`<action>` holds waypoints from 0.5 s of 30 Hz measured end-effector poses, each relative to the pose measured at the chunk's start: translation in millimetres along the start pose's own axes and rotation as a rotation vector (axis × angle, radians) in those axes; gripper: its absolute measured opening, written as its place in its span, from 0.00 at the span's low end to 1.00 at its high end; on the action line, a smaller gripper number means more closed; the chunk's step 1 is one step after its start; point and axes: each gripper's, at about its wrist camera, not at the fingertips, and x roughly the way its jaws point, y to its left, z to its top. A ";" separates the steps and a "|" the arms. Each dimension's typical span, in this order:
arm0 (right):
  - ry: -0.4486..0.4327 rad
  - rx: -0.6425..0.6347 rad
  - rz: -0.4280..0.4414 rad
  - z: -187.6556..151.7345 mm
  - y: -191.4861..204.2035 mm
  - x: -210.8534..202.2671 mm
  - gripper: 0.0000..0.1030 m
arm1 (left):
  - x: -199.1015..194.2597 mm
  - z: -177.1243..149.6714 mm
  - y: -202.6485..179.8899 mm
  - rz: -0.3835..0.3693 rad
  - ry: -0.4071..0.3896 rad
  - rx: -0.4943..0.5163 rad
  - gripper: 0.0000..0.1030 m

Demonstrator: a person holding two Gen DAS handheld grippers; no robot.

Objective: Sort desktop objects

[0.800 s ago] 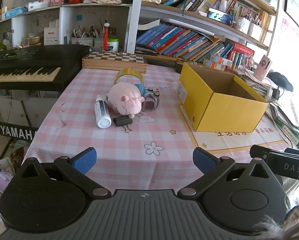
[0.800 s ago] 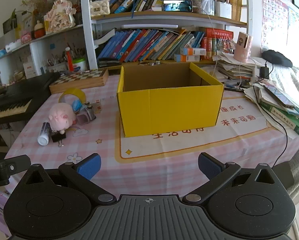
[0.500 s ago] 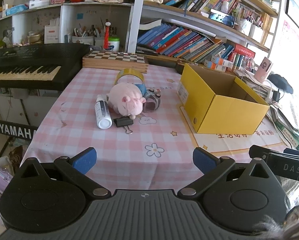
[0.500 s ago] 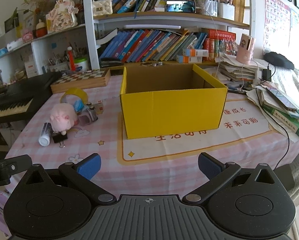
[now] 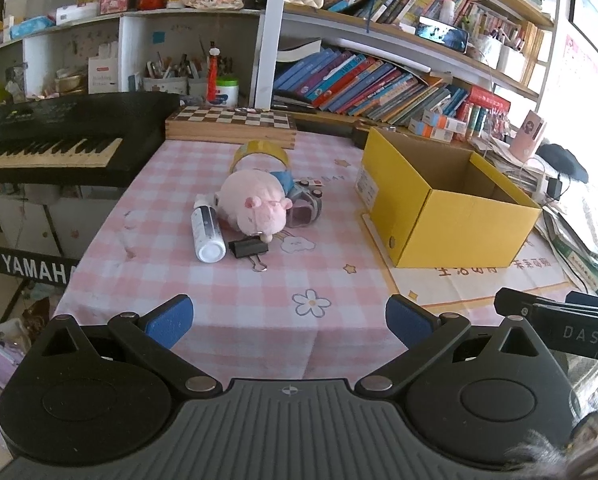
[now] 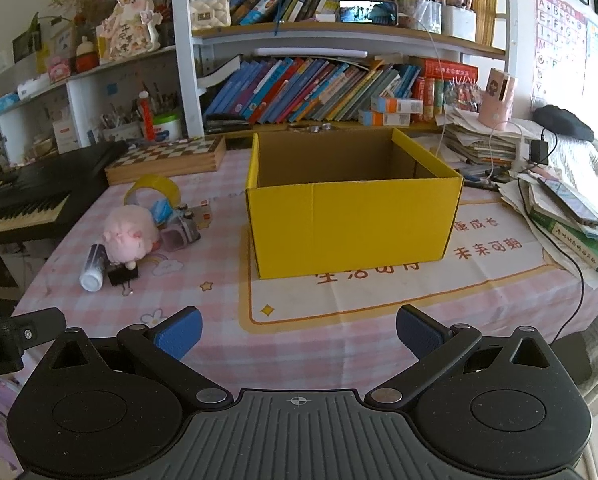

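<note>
Sorting not yet begun, judging by the layout. The yellow box (image 6: 353, 216) stands open on the desk (image 6: 339, 332), and what shows of its interior is bare cardboard; the floor near the front wall is hidden from both views.

All loose items sit in one cluster to the left of the box, well apart from it:
- pink plush (image 5: 255, 202), lying on its side in the middle of the cluster
- white bottle (image 5: 207, 228), lying down, touching or just beside the plush on the side away from the box
- black clip (image 5: 247, 247), just in front of the plush
- yellow tape roll (image 5: 259, 154), upright behind the plush
- a small greyish toy (image 5: 307, 206) on the box side of the plush; what it is cannot be told
- a blue item partly hidden behind the plush

Left gripper (image 5: 289, 320): fingers fully apart, nothing between them, at the near desk edge, short of the cluster.
Right gripper (image 6: 299, 330): fingers fully apart, empty, facing the front wall of the box, near edge of the desk.

Status: nothing moved into the box as far as visible. Whole cluster remains. The clip and bottle lie nearest the left gripper, so they are likely first picks.
</note>
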 end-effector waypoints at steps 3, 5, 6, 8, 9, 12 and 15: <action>0.005 0.009 -0.003 -1.1 -1.9 0.0 1.00 | 1.5 -0.1 2.9 -0.007 0.018 -0.019 1.00; 0.005 0.016 -0.006 -1.8 -3.6 -0.4 1.00 | 3.1 -0.6 3.9 -0.007 0.029 -0.031 1.00; 0.005 0.018 -0.007 -2.0 -4.6 -0.6 1.00 | 3.5 -0.6 4.2 -0.007 0.032 -0.034 1.00; 0.006 0.019 -0.009 -2.1 -4.8 -0.2 1.00 | 4.1 -0.3 3.3 -0.006 0.035 -0.034 1.00; 0.007 0.019 -0.009 -1.9 -5.1 0.0 1.00 | 4.3 -0.2 2.6 -0.004 0.036 -0.031 1.00; 0.006 0.019 -0.009 -2.1 -5.2 0.1 1.00 | 4.4 0.0 1.0 0.000 0.037 -0.021 1.00; 0.007 0.019 -0.009 -2.1 -5.1 0.3 1.00 | 4.4 0.3 0.3 0.002 0.037 -0.019 1.00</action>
